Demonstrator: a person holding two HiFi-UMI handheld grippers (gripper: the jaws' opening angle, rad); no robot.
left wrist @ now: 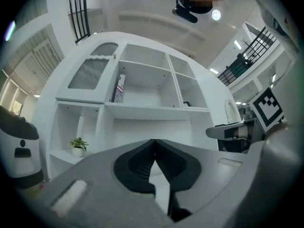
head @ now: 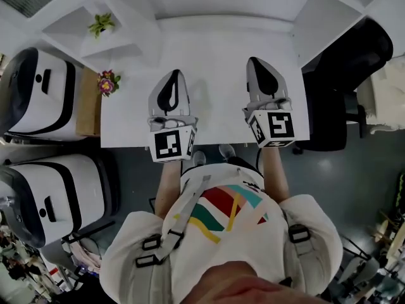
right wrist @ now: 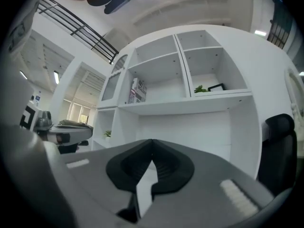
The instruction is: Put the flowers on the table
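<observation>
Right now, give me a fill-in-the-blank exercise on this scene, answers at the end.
The left gripper and the right gripper both have their jaws ____.
The pink flowers stand on the person's ____, off the white table.
The black office chair stands on the person's ____.
Missing words: shut; left; right.
</observation>
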